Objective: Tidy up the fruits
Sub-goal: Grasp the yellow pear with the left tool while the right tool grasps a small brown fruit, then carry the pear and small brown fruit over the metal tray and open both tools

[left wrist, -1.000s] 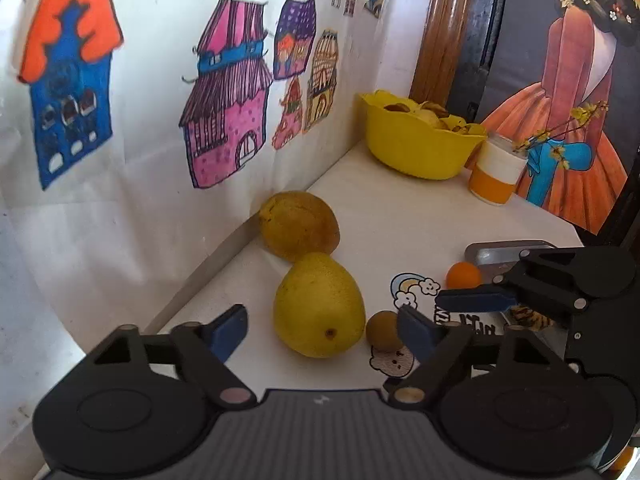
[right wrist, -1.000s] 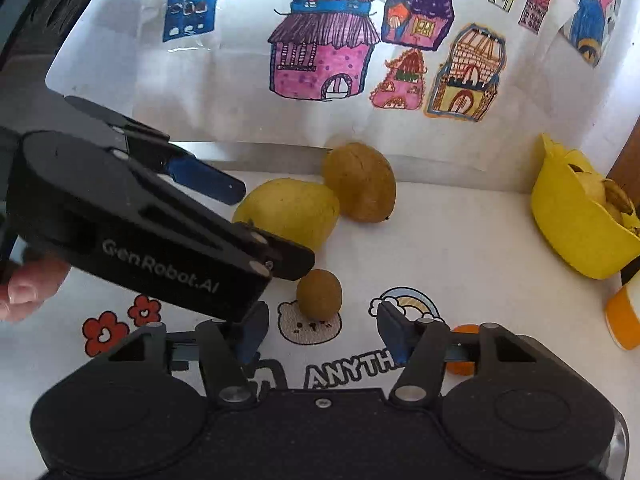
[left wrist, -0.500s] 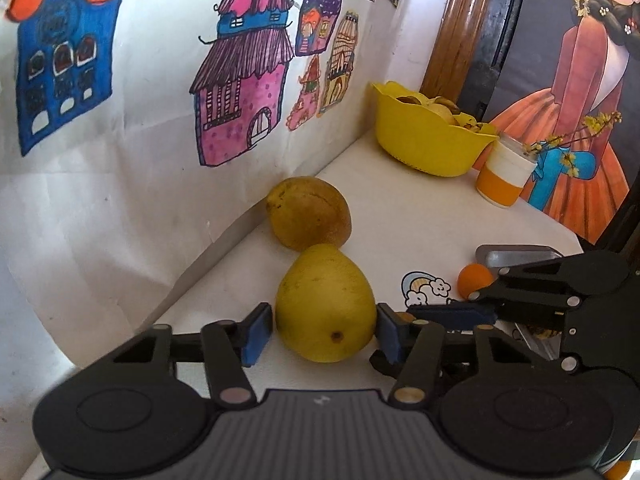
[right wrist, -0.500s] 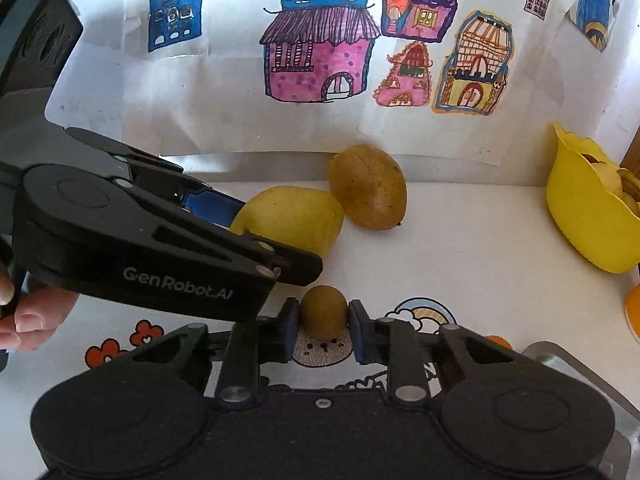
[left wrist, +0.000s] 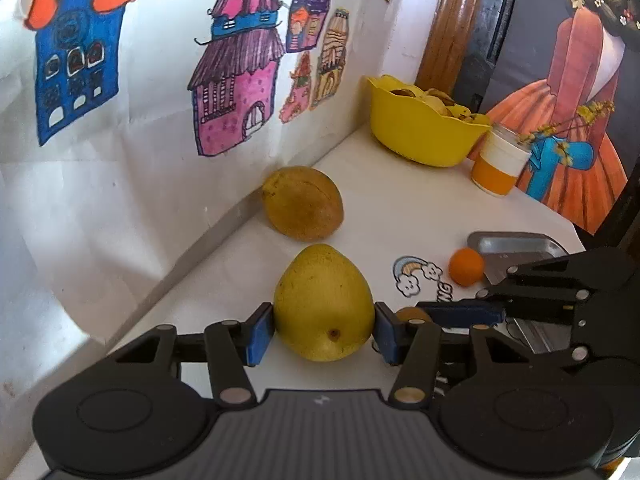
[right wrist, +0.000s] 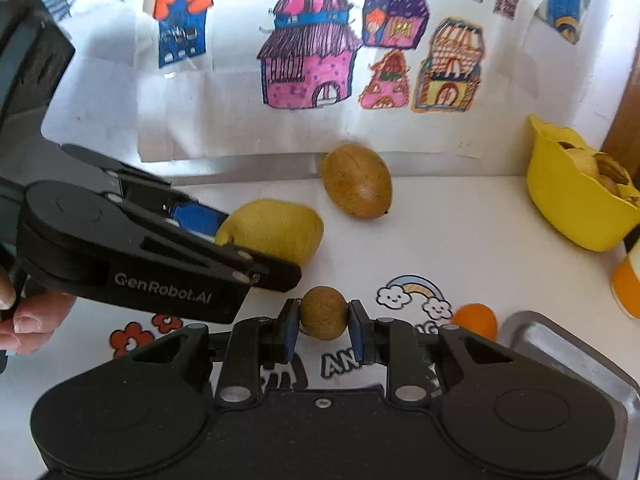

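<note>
My left claw [left wrist: 324, 330] is clenched on the yellow pear [left wrist: 323, 302], my right claw [right wrist: 323, 330] on the small brown fruit [right wrist: 323, 317], both low over the tabletop [right wrist: 460, 236]. Risk: the claws sit nearly touching; lifting together could knock either rounded fruit loose.

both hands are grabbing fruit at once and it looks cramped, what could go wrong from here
1. The left gripper and right gripper sit close together, so lifting both at once could knock them against each other.
2. The yellow pear is wide and rounded; the fingers touch only its sides, so it may slip or roll out.
3. The small kiwi is pinched near the fingertips and could pop free.
</note>
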### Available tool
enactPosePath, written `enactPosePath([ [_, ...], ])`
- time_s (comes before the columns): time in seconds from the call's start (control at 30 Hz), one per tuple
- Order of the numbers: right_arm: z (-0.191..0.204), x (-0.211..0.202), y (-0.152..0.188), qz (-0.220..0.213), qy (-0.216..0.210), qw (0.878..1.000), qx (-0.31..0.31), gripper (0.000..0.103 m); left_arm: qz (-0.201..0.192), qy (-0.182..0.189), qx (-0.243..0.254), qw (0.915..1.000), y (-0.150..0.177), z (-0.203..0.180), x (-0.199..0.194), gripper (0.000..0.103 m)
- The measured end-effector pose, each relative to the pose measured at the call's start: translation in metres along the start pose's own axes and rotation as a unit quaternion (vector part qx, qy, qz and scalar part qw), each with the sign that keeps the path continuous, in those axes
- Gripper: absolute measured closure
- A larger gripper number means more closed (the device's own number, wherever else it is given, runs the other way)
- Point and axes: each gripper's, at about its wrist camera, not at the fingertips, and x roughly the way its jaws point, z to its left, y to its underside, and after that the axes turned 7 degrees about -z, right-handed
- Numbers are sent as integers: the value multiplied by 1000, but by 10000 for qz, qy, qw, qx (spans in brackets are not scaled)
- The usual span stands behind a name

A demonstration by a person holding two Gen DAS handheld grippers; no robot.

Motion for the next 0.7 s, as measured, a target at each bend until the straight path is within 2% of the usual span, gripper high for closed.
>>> enactPosePath([
  [0.4, -22, -82, 26, -230, 616, 9973, 321, 75, -11, 325, 266, 9991, 9, -43, -24, 47],
  [0.7, -48, -141, 56, -449, 1148, 9895, 752, 75, -109, 472, 451, 9978, 13, -76, -40, 47],
])
